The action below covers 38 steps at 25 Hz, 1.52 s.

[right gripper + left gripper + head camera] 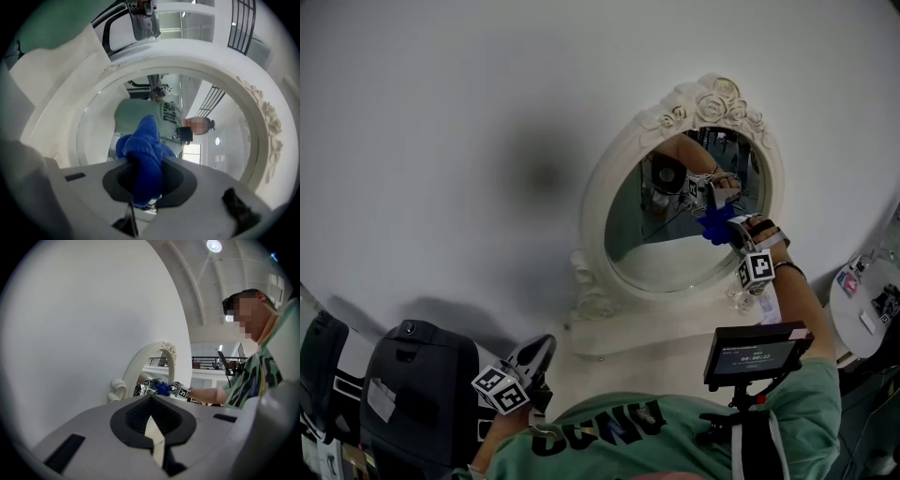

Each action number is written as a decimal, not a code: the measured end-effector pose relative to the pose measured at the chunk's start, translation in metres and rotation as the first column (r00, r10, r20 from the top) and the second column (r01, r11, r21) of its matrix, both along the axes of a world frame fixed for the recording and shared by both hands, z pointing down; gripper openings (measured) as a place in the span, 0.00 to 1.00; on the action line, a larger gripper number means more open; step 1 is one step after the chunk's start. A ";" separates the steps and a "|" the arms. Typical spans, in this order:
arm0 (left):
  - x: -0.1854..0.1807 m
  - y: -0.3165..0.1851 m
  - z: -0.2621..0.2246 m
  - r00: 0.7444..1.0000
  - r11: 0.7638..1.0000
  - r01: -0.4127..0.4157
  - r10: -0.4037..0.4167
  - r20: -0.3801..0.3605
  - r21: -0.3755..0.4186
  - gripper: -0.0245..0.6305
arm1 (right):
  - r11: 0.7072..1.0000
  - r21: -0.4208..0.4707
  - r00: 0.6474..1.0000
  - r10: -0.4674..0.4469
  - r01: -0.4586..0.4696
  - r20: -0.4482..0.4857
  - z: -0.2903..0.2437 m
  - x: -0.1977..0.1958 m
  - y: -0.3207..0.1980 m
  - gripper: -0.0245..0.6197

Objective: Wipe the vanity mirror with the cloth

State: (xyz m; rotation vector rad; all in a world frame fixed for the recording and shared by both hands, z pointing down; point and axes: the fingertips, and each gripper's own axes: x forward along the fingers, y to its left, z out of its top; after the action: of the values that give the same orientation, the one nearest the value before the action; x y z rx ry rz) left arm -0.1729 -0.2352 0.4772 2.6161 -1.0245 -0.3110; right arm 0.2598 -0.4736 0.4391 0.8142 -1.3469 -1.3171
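Cloth (715, 227) on mirror (664, 255), near right rim (774, 178)

Plain white wall (441, 112) w/ soft shadow; round ceiling light (214, 245) overhead; balcony railing (206, 361) in bkgd; black bag (422, 394) nearby.

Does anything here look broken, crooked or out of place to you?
Nothing stands out. The vanity mirror stands upright by the wall, and its carved frame looks whole. The right gripper is shut on the blue cloth, bunched against the glass. The left gripper hangs low, shut and empty.
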 end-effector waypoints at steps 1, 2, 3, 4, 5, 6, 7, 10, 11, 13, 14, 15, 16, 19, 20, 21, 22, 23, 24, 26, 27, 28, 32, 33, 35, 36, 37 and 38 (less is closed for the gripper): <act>0.000 0.000 0.000 1.000 1.000 0.000 0.000 0.004 0.000 0.05 | 0.999 -0.002 0.999 0.049 -0.049 -0.020 0.001 0.021 -0.002 0.14; -0.001 0.000 0.000 1.000 1.000 0.000 0.000 0.006 0.000 0.05 | 0.995 -0.007 0.995 0.096 -0.096 -0.033 0.001 0.040 -0.004 0.15; -0.001 -0.001 0.000 1.000 1.000 0.001 -0.001 0.005 -0.002 0.05 | 0.990 -0.013 0.989 0.140 -0.140 -0.039 0.002 0.059 -0.006 0.14; -0.001 -0.001 0.000 1.000 1.000 0.002 -0.002 0.003 -0.002 0.05 | 0.983 -0.018 0.982 0.183 -0.184 -0.041 0.003 0.076 -0.008 0.15; -0.001 -0.001 0.000 1.000 1.000 0.002 -0.002 0.003 -0.001 0.05 | 0.974 -0.022 0.974 0.224 -0.225 -0.038 0.003 0.091 -0.009 0.15; -0.001 -0.001 0.000 1.000 1.000 0.002 -0.002 0.004 0.001 0.05 | 0.966 -0.024 0.966 0.258 -0.259 -0.030 0.003 0.103 -0.009 0.15; -0.001 0.000 -0.001 1.000 1.000 0.001 -0.001 0.006 0.003 0.05 | 0.959 -0.026 0.959 0.282 -0.283 -0.018 0.002 0.110 -0.008 0.14; 0.001 0.000 -0.001 1.000 1.000 -0.005 0.005 0.012 0.003 0.05 | 0.951 -0.023 0.951 0.308 -0.308 0.003 0.003 0.113 -0.011 0.15; 0.002 -0.001 -0.001 1.000 1.000 -0.006 0.006 0.012 0.003 0.05 | 0.949 -0.022 0.949 0.314 -0.314 0.006 0.003 0.113 -0.012 0.15; 0.002 -0.001 -0.002 1.000 1.000 -0.001 0.001 0.010 0.002 0.05 | 0.939 -0.025 0.939 0.343 -0.343 -0.007 0.002 0.112 -0.013 0.14; 0.001 -0.001 -0.002 1.000 1.000 0.003 -0.003 0.011 0.002 0.05 | 0.935 -0.027 0.935 0.353 -0.353 -0.017 0.001 0.108 -0.013 0.15; 0.000 -0.001 -0.002 1.000 1.000 0.006 -0.006 0.011 0.002 0.05 | 0.938 -0.026 0.938 0.345 -0.345 -0.023 0.000 0.099 -0.012 0.15; 0.000 -0.001 -0.001 1.000 1.000 0.008 -0.008 0.010 0.001 0.05 | 0.949 -0.023 0.949 0.313 -0.314 -0.021 -0.001 0.084 -0.010 0.15; 0.000 -0.001 -0.001 1.000 1.000 0.010 -0.010 0.004 0.000 0.05 | 0.994 -0.016 0.995 0.104 -0.104 -0.009 -0.003 -0.001 0.003 0.15; 0.000 0.000 -0.001 1.000 1.000 0.008 -0.008 0.000 0.000 0.05 | 1.000 -0.021 1.000 0.018 -0.018 -0.004 -0.001 -0.036 0.010 0.15; 0.001 0.000 0.000 1.000 1.000 0.006 -0.006 -0.004 0.000 0.05 | 0.997 -0.031 0.998 -0.064 0.064 0.005 0.003 -0.070 0.017 0.15; 0.002 0.000 0.000 1.000 1.000 0.004 -0.004 -0.006 0.000 0.05 | 0.989 -0.043 0.990 -0.137 0.138 0.017 0.008 -0.103 0.023 0.15; 0.002 0.001 -0.001 1.000 1.000 0.004 -0.004 -0.006 0.003 0.05 | 0.978 -0.049 0.979 -0.203 0.204 0.025 0.012 -0.135 0.028 0.15; 0.001 0.002 -0.001 1.000 1.000 0.006 -0.006 -0.004 0.005 0.05 | 0.964 -0.042 0.964 -0.263 0.264 0.027 0.016 -0.164 0.032 0.15; -0.002 0.004 -0.002 1.000 1.000 0.015 -0.015 -0.001 0.008 0.05 | 0.934 -0.024 0.934 -0.357 0.357 0.021 0.019 -0.216 0.037 0.15; -0.005 0.005 -0.001 1.000 1.000 0.021 -0.021 -0.003 0.008 0.05 | 0.920 -0.025 0.920 -0.391 0.391 0.021 0.022 -0.238 0.039 0.15; -0.008 0.006 -0.001 1.000 1.000 0.028 -0.028 -0.005 0.008 0.05 | 0.907 -0.030 0.908 -0.419 0.419 0.023 0.026 -0.257 0.040 0.15; -0.019 0.009 -0.001 0.998 0.998 0.059 -0.059 -0.011 0.006 0.05 | 0.874 -0.037 0.874 -0.484 0.485 0.037 0.032 -0.305 0.042 0.15; -0.022 0.009 -0.001 0.998 0.998 0.067 -0.067 -0.012 0.005 0.05 | 0.870 -0.040 0.871 -0.489 0.491 0.041 0.032 -0.309 0.041 0.15; -0.028 0.009 0.001 0.997 0.997 0.080 -0.080 -0.016 0.002 0.05 | 0.872 -0.053 0.874 -0.485 0.486 0.040 0.037 -0.307 0.035 0.15; -0.030 0.009 0.002 0.996 0.996 0.084 -0.084 -0.019 -0.001 0.05 | 0.875 -0.059 0.877 -0.480 0.481 0.033 0.040 -0.305 0.032 0.15; -0.030 0.008 0.002 0.996 0.996 0.086 -0.086 -0.021 -0.002 0.05 | 0.876 -0.063 0.879 -0.477 0.478 0.029 0.040 -0.305 0.030 0.15; -0.029 0.007 0.002 0.996 0.996 0.084 -0.084 -0.020 -0.003 0.05 | 0.876 -0.065 0.878 -0.477 0.478 0.033 0.040 -0.305 0.028 0.15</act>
State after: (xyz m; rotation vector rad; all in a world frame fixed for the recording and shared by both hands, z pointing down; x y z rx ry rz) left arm -0.2024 -0.2286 0.4797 2.5675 -1.1292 -0.3552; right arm -0.0455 -0.4452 0.4791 0.4515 -1.6664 -1.6306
